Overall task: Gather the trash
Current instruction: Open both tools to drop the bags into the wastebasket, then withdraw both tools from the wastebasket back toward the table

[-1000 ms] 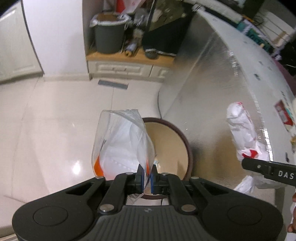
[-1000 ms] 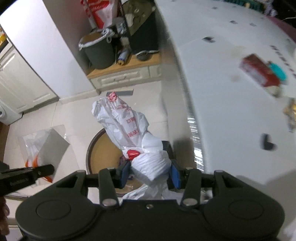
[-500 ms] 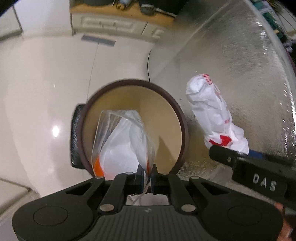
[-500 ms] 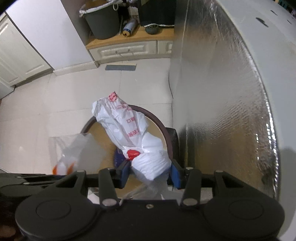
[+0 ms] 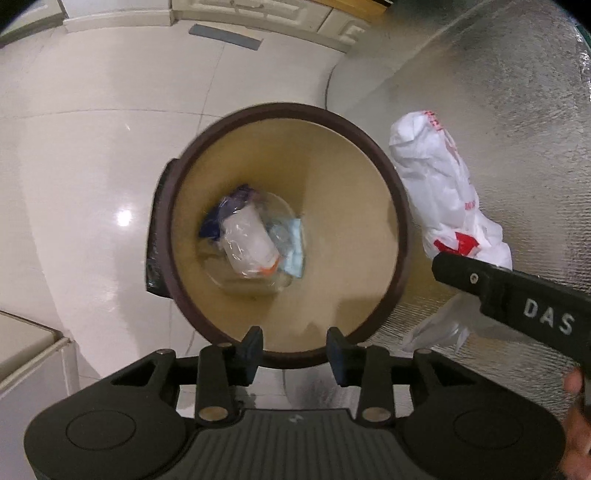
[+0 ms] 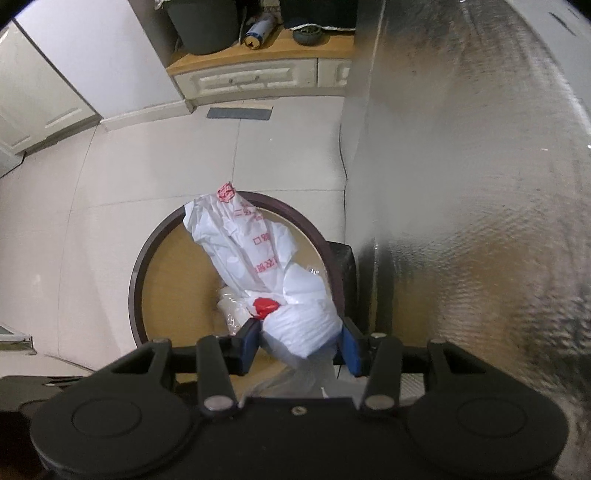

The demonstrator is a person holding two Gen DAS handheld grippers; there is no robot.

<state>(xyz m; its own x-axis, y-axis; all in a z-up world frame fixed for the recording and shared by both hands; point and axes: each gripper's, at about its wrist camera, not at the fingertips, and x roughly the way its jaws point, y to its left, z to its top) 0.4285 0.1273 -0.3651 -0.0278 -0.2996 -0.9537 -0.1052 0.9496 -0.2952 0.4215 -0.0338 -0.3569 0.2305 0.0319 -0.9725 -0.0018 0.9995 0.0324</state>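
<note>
Having dropped its clear bag (image 5: 251, 242) into the bin (image 5: 373, 147), left gripper (image 5: 294, 349) gapes empty; right gripper (image 6: 298, 345) clamps white bag (image 6: 255, 254), next.

Home kitchen, tiled floor (image 6: 147, 192), cream cabinets (image 6: 255, 79), bin (image 5: 177, 236)

One round brown-rimmed trash bin with a tan inside (image 5: 384, 206). One white plastic bag with red print (image 6: 255, 258). One clear plastic bag with orange marks (image 5: 251, 243) at the bin's bottom. Two black two-finger grippers, left (image 5: 294, 352) and right (image 6: 298, 349). One dark grey bucket (image 6: 207, 22).
</note>
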